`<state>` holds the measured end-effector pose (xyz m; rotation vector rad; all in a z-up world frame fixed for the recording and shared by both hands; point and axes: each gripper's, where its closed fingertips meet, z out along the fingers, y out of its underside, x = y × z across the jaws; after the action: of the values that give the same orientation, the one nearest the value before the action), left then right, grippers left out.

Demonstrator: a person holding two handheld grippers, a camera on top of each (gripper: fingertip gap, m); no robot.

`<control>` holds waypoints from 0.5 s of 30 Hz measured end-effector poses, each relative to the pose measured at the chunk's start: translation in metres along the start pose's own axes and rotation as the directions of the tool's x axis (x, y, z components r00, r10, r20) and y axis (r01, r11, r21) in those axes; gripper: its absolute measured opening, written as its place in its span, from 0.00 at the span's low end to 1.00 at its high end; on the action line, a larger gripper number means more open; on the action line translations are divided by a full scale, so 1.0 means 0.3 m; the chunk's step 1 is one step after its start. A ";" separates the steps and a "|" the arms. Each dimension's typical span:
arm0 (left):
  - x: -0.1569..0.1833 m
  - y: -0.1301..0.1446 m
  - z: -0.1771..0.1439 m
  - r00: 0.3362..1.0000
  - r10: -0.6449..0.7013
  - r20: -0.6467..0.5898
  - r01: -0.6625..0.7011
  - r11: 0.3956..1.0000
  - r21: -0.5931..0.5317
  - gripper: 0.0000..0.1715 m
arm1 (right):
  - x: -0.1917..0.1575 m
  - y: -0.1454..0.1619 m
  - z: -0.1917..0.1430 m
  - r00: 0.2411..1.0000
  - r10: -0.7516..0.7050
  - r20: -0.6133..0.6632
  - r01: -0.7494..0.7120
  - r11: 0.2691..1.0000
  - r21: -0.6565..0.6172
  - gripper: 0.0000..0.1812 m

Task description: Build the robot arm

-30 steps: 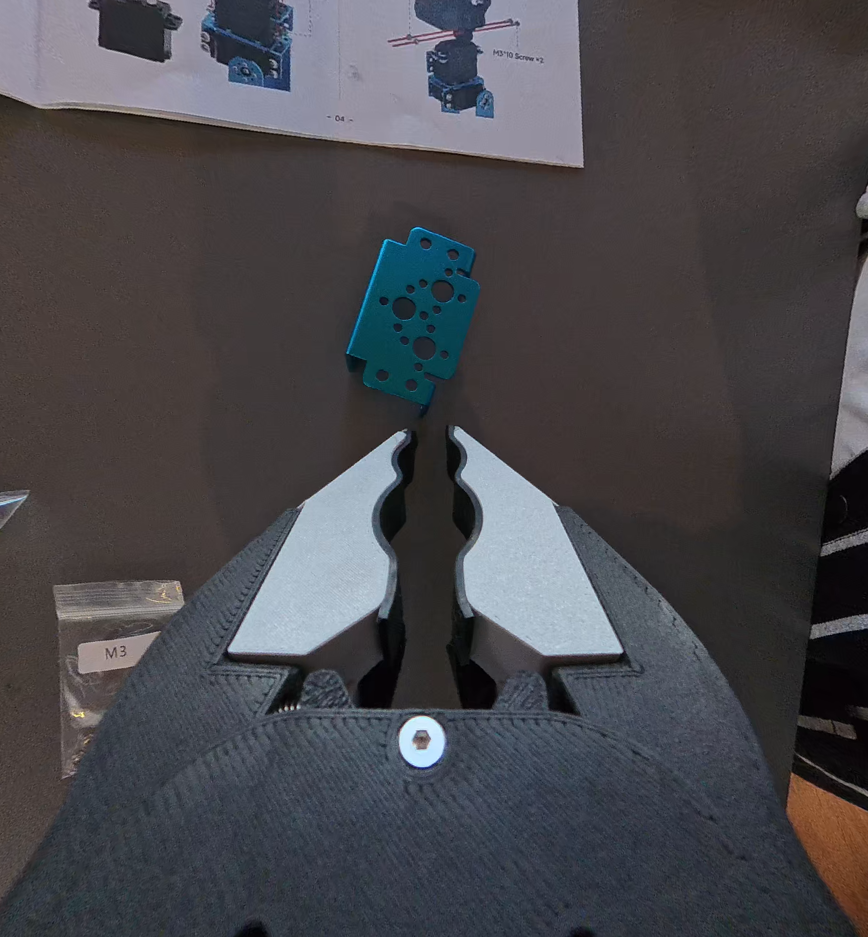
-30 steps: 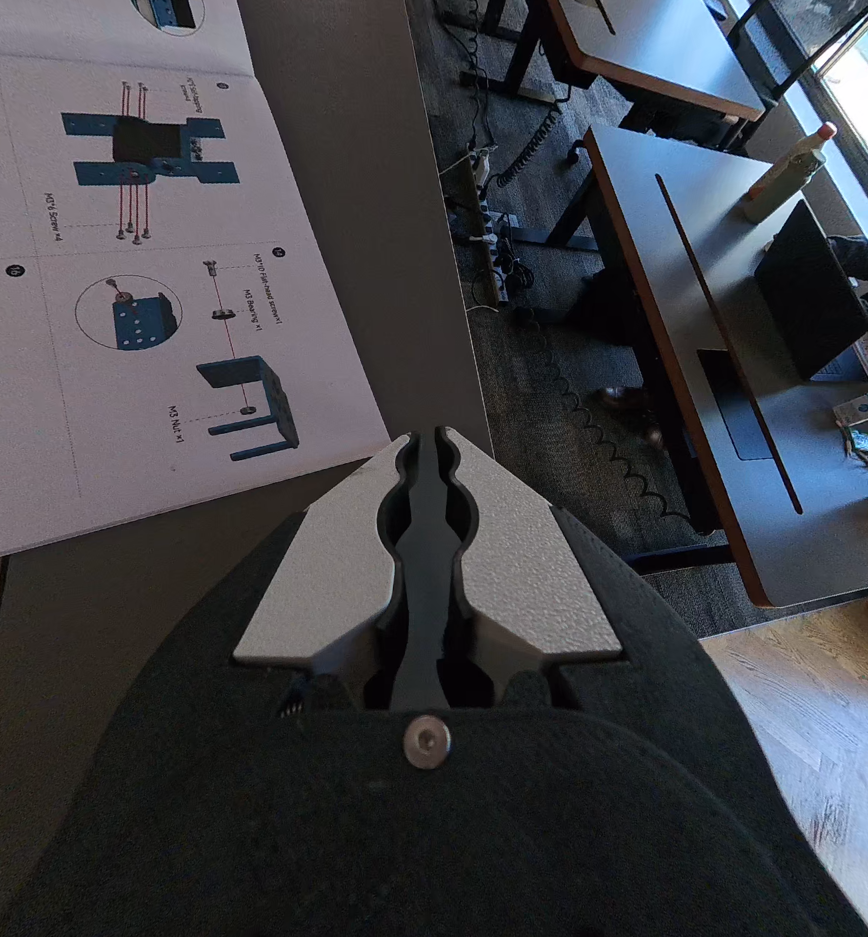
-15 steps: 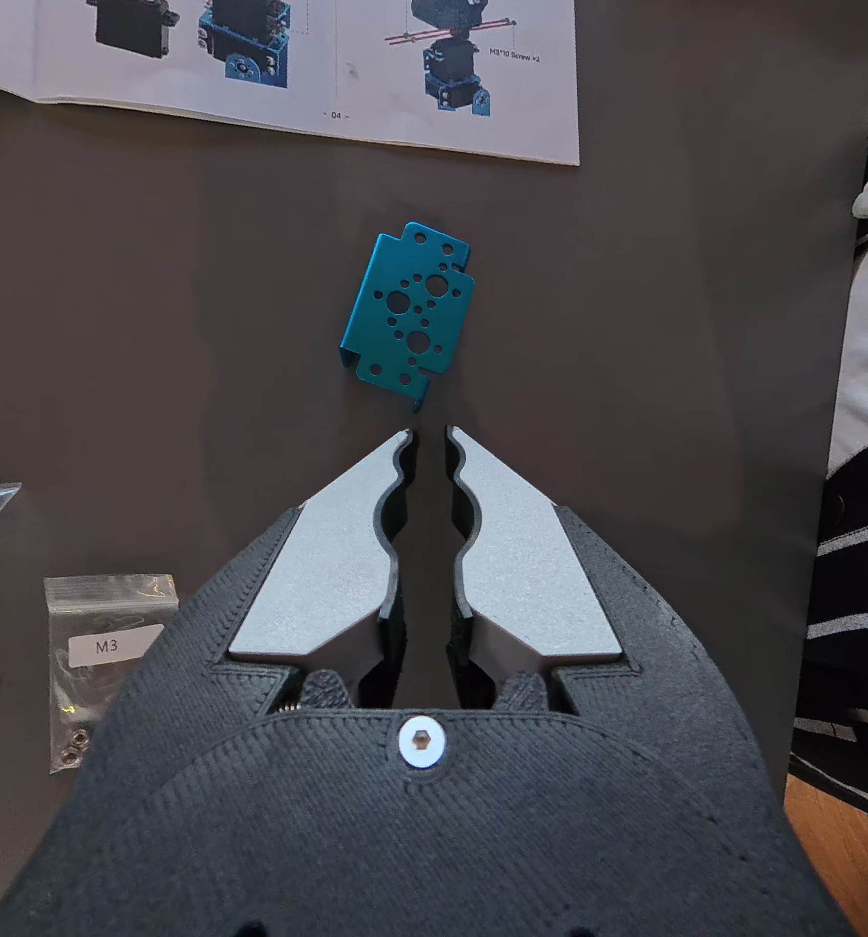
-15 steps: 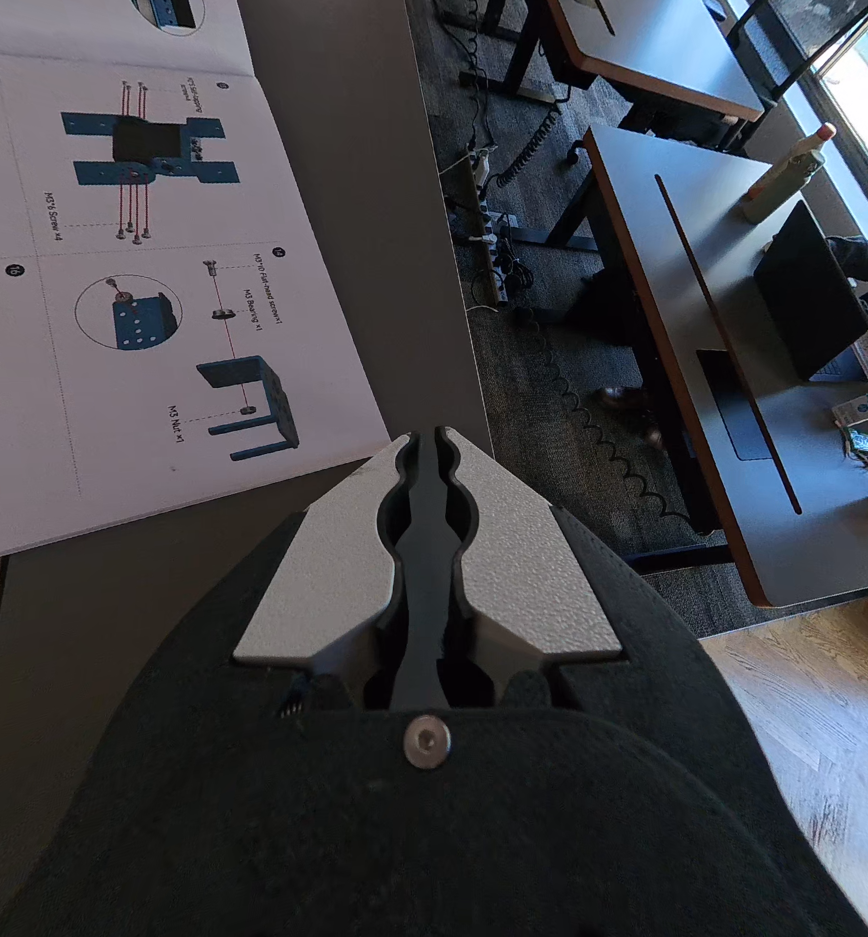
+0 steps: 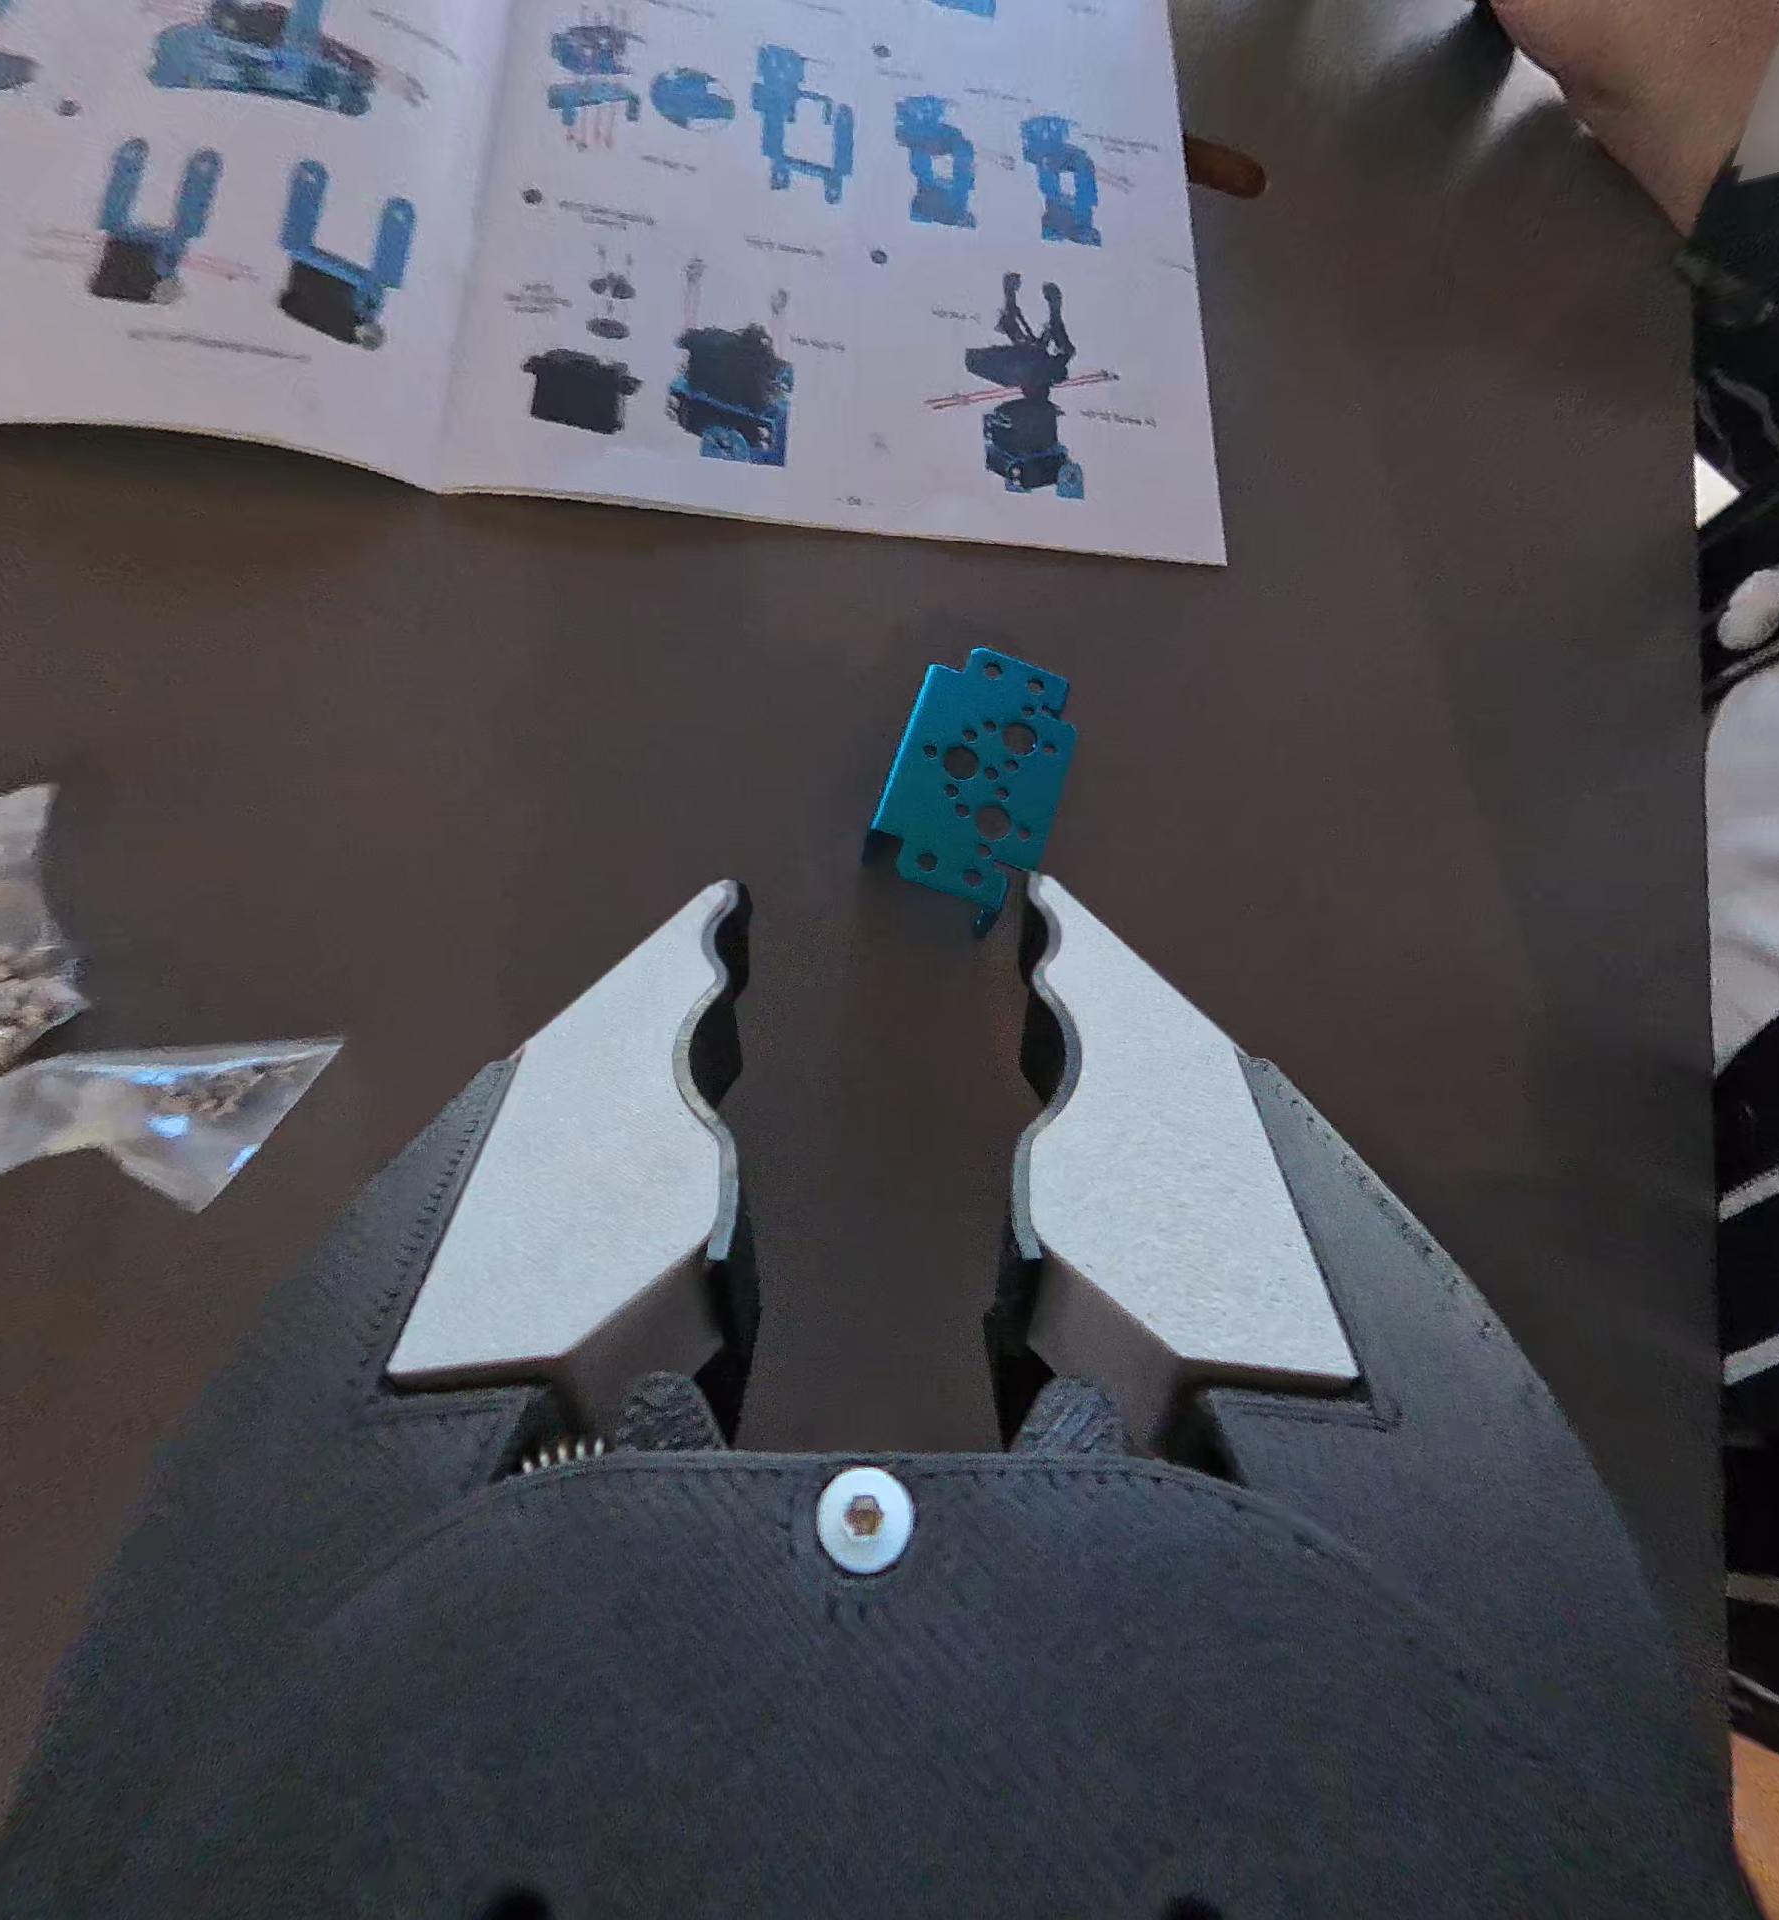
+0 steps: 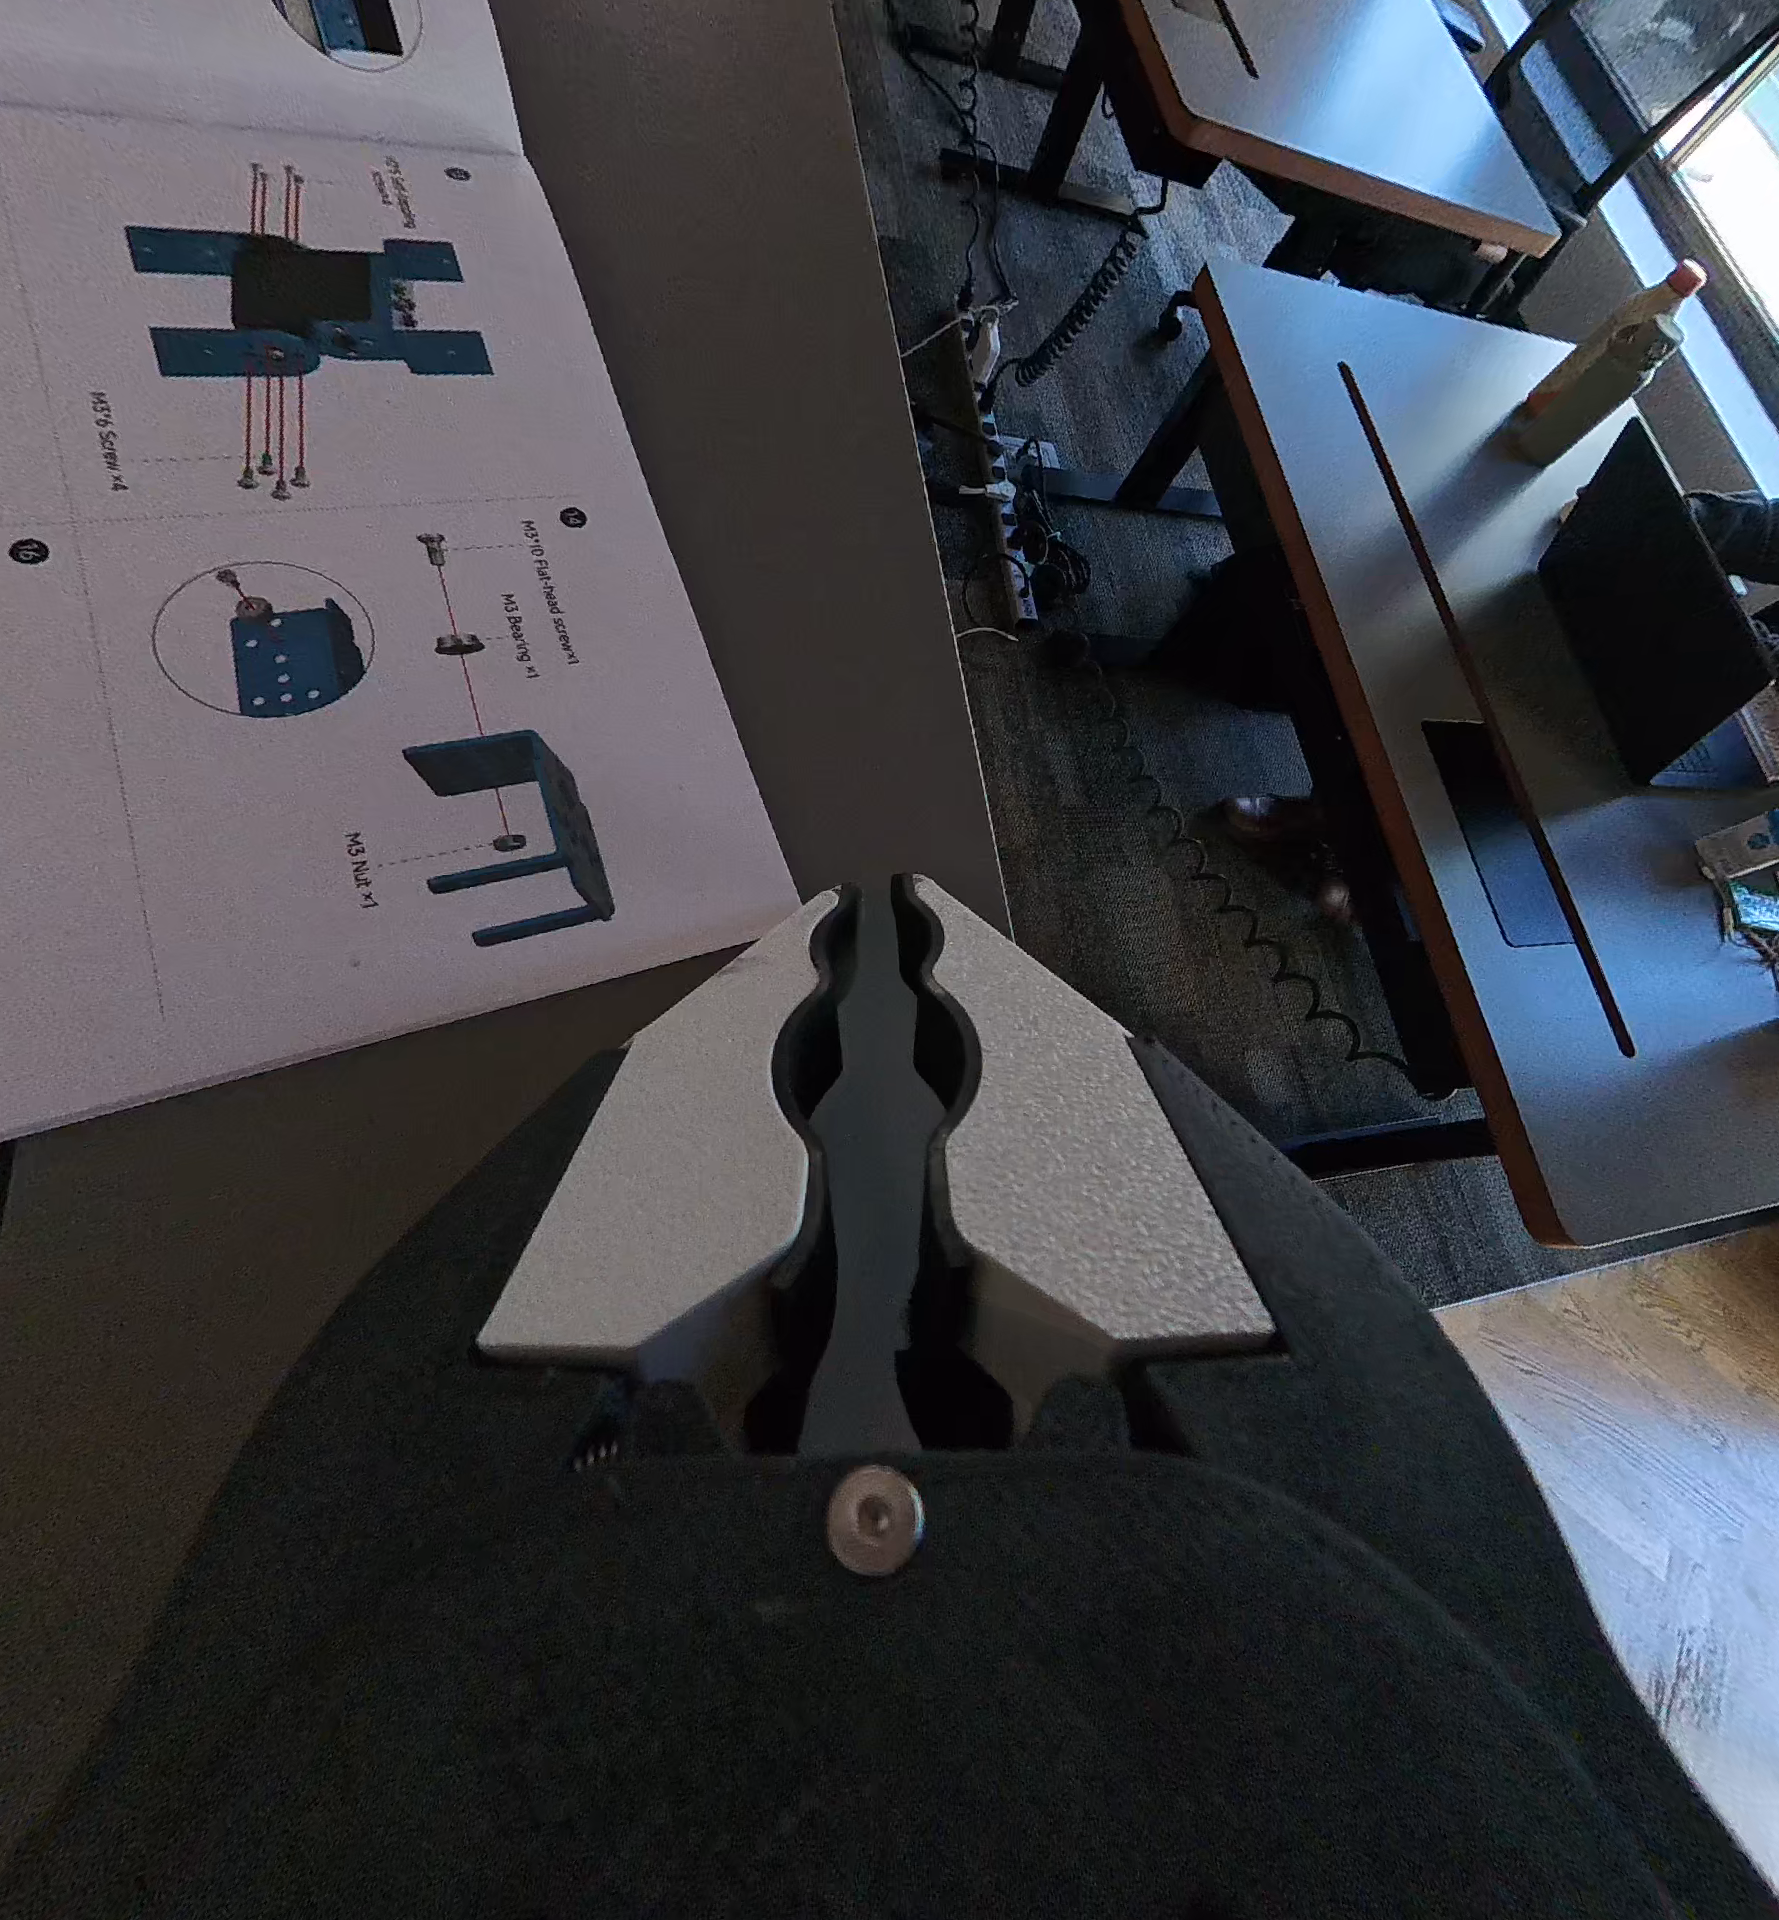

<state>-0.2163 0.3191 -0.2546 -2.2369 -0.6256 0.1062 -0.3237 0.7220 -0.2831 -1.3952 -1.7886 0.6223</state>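
Grippers first, nearest the lens. Left gripper (image 5: 880,899) has its jaws spread wide w/ nothing between them but bare dark tabletop (image 5: 449,675). Just ahead of its right fingertip (image 5: 1046,904) lies a small blue metal bracket (image 5: 973,790), flat plate w/ many round holes and a bent lip on the near-left edge. The bracket's near corner sits right at that fingertip; can't tell if they touch. It lies off to the right of the gap, not inside it.

To the left, well apart from the bracket, are two clear plastic bags (image 5: 126,1112) of small hardware, one nearer, one crumpled at the frame edge. Farther back, an open instruction booklet (image 5: 656,260) lies flat, pages showing blue and black parts. At far right a person's striped sleeve (image 5: 1778,1143) runs along the table edge.

Right gripper (image 6: 869,894) has its jaws drawn nearly together, only a thin slit between the tips, nothing held. It hovers over the table corner (image 6: 760,416), near the booklet's (image 6: 293,520) lower-right corner. Beyond the edge: dark carpet w/ coiled cables (image 6: 1124,727), then a desk (image 6: 1436,623) w/ a laptop (image 6: 1643,623) and a bottle (image 6: 1612,353).
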 end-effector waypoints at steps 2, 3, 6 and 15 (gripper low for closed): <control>0.006 0.012 0.038 0.999 -0.008 -0.036 0.007 1.000 -0.018 0.34 | 0.000 0.000 0.000 1.000 0.001 0.001 -0.001 1.000 0.000 0.04; 0.006 0.012 0.053 0.999 0.001 -0.040 -0.001 1.000 -0.014 0.35 | 0.000 0.000 0.000 1.000 0.002 0.001 -0.002 1.000 0.000 0.04; 0.009 0.000 0.075 0.998 0.031 -0.046 -0.031 0.999 0.013 0.35 | -0.001 -0.001 0.000 1.000 -0.005 -0.003 0.005 1.000 0.001 0.04; 0.046 -0.002 0.073 0.988 0.001 -0.157 0.003 1.000 0.024 0.32 | -0.002 -0.002 0.000 1.000 -0.019 -0.013 0.019 1.000 0.002 0.03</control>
<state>-0.2105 0.3408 -0.2673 -2.1958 -0.5376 -0.0621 -0.3240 0.7213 -0.2829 -1.3767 -1.7879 0.6036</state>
